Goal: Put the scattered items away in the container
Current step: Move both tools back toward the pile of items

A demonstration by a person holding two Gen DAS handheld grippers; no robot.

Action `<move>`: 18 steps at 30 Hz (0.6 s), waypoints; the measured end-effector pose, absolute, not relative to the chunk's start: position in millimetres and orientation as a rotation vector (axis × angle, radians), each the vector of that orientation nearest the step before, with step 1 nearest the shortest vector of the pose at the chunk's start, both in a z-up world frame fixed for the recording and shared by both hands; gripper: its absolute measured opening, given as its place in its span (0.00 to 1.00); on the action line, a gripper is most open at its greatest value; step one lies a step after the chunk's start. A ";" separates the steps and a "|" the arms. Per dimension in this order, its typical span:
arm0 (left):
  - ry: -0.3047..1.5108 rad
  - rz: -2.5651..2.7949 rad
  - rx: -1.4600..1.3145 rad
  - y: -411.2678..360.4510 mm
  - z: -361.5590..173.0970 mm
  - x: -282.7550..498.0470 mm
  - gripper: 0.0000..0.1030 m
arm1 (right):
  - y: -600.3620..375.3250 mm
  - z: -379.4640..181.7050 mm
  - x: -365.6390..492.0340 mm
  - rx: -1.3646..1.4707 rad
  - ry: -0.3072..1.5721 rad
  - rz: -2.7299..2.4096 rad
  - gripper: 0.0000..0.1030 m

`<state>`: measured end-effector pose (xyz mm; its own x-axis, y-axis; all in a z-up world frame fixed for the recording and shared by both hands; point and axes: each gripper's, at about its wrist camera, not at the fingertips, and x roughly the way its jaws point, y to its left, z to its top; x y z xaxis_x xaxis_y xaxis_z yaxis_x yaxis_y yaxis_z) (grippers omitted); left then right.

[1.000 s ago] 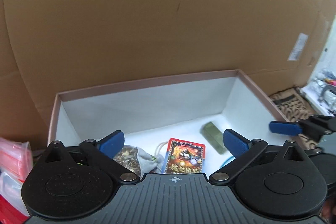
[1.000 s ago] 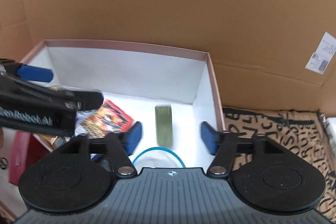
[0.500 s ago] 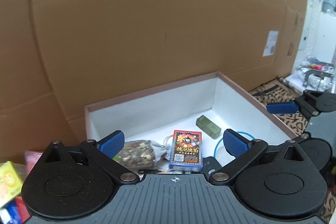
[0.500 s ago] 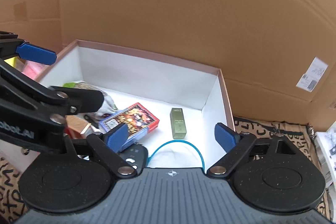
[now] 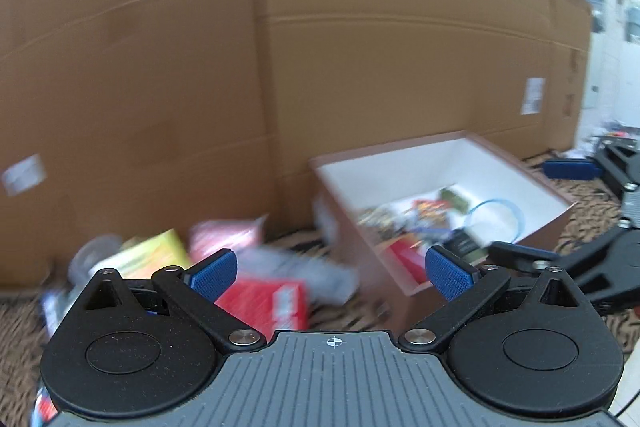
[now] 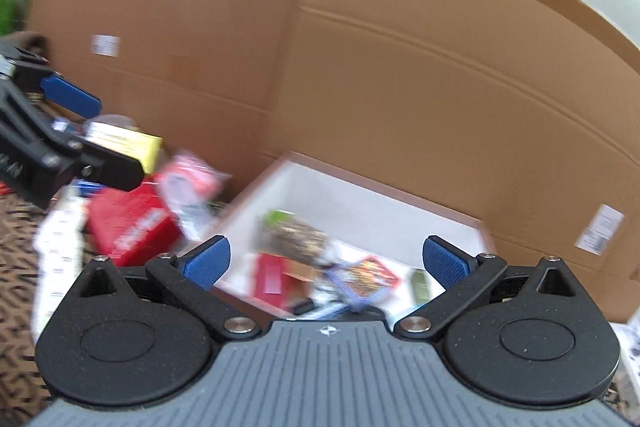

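Both views are blurred. A white-lined brown box (image 5: 436, 163) (image 6: 360, 203) holds several items: a colourful card pack (image 6: 366, 281), a green bar (image 6: 420, 285), a pouch of dried bits (image 6: 296, 235) and a blue ring (image 5: 496, 217). To the left of the box on the floor lie a red box (image 5: 262, 301) (image 6: 128, 223), a yellow box (image 5: 152, 257) (image 6: 128, 143) and a pink packet (image 5: 224, 237). My left gripper (image 5: 330, 273) is open and empty, above the floor pile. My right gripper (image 6: 326, 261) is open and empty, above the box's near side.
A tall cardboard wall (image 5: 280, 67) stands behind everything. A patterned brown-and-black rug (image 5: 16, 327) covers the floor. A white carton (image 6: 60, 243) lies at the pile's left edge. Cluttered shelves (image 5: 616, 135) show at far right.
Both grippers have pulled back and up from the box and swung left. The floor pile beside the box has come into view. The right jaws have spread wider.
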<state>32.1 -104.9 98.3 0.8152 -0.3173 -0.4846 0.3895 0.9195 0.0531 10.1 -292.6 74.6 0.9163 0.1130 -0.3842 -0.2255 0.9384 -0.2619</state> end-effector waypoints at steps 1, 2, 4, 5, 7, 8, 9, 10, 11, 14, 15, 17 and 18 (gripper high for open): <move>0.485 -0.341 0.154 -93.7 92.9 25.4 1.00 | -284.5 71.5 5.3 -0.307 0.372 0.201 0.99; 0.481 -0.303 0.156 -82.5 87.5 18.7 1.00 | -276.5 68.1 0.8 -0.305 0.370 0.225 0.99; 0.485 -0.253 0.161 -66.0 74.7 9.5 1.00 | -259.9 62.4 -4.9 -0.299 0.376 0.269 0.99; 0.501 -0.240 0.159 -58.1 67.0 5.7 1.00 | -252.0 58.5 -6.6 -0.295 0.382 0.292 0.99; 0.533 -0.220 0.150 -42.3 52.2 -1.1 1.00 | -236.8 50.6 -8.6 -0.288 0.397 0.331 0.99; 0.550 -0.213 0.145 -34.3 45.3 -4.1 1.00 | -230.1 44.9 -8.5 -0.284 0.408 0.347 0.99; 0.565 -0.201 0.142 -28.8 38.2 -5.1 1.00 | -223.6 39.1 -8.3 -0.280 0.420 0.363 0.99; 0.580 -0.188 0.141 -23.6 31.0 -5.9 1.00 | -217.9 34.4 -9.4 -0.273 0.434 0.374 0.99; 0.593 -0.178 0.139 -17.6 24.5 -6.0 1.00 | -212.3 29.8 -10.8 -0.267 0.449 0.385 0.99; 0.633 -0.154 0.122 -2.1 9.3 -1.3 1.00 | -198.6 16.5 -5.4 -0.240 0.499 0.416 0.99; 0.643 -0.149 0.112 4.3 5.8 1.5 1.00 | -196.6 11.5 -3.5 -0.230 0.516 0.425 0.99; 0.659 -0.142 0.093 13.9 -0.6 8.3 1.00 | -189.2 4.2 -1.4 -0.214 0.544 0.440 0.99; 0.665 -0.140 0.085 16.8 -3.4 12.2 1.00 | -186.2 1.4 0.3 -0.210 0.557 0.445 0.99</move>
<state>12.2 16.8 -3.4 0.7777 -0.1020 -0.6203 0.1563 0.9871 0.0336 0.3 -186.2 1.4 0.7572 0.3494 -0.5518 -0.4613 0.8843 -0.0730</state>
